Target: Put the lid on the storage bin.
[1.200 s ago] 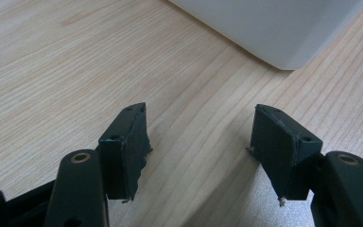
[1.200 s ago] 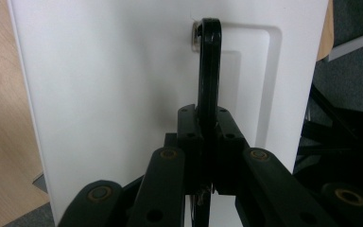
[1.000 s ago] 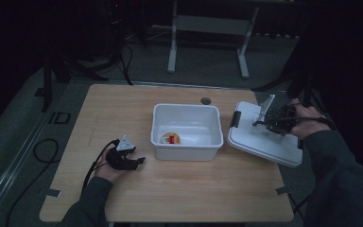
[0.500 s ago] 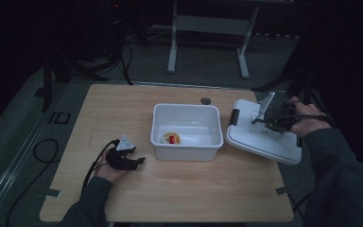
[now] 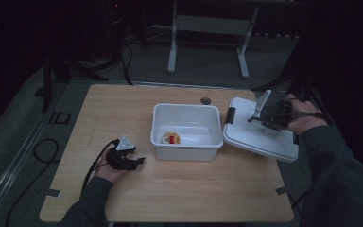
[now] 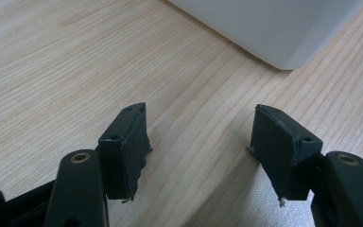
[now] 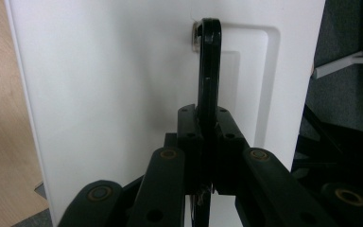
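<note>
- The right gripper (image 7: 207, 142) is seen closed on the black handle (image 7: 209, 71) of a white lid (image 7: 104, 94); in the right gripper view the thin handle is pinched between the two pads and rises straight up from them.
- In the high view the right gripper (image 5: 264, 117) is held over the lid (image 5: 260, 139) by the right hand (image 5: 302, 118), which comes in from the right edge.
- The lid is seen at the right end of the desk (image 5: 170, 189), tilted, with its far corner past the desk's right edge and a black latch (image 5: 230, 115) on its near-left side.
- Just left of the lid, a white bin (image 5: 186, 130) stands open near the middle of the desk; a small yellow and red object (image 5: 171, 139) lies on its floor, too small to identify.
- The left gripper (image 6: 198, 142) is seen open, its jaws well apart with nothing between them, low over the bare wood.
- In the left gripper view a corner of the bin (image 6: 274, 28) is seen ahead of the jaws, apart from them.
- In the high view the left gripper (image 5: 125, 153) is held by the left hand (image 5: 111, 168) near the desk's front left, left of the bin.
- A small dark round object (image 5: 206, 100) lies on the desk behind the bin.
</note>
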A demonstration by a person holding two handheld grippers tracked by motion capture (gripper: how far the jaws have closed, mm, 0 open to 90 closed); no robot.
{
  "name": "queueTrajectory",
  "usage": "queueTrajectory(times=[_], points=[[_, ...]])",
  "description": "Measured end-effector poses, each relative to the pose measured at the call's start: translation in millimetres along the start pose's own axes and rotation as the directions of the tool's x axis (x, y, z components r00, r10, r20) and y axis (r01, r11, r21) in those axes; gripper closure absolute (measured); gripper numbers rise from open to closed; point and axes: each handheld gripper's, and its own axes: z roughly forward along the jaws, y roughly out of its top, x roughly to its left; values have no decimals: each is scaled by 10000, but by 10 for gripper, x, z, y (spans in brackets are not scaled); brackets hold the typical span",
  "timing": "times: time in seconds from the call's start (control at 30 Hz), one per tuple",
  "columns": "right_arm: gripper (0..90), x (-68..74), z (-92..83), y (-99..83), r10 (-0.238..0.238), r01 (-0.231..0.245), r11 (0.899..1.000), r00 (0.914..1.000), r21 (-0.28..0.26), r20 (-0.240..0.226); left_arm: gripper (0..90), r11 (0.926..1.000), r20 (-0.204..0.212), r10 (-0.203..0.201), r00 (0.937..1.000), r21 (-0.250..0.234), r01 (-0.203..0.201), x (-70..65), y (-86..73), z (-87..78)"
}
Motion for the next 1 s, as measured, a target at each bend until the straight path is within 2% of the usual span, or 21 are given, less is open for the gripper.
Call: queueTrajectory(times=[0.6,1.0], points=[[842,16,-12,183,-246,247,9993,9997,-268,18,373,10000,-3,-11,10000,-20,11,-1,-2,0],[842,31,-25,396,-580,579,9972,9983,-479,6,373,10000,6,-5,10000,-43,5,-1,-5,1]])
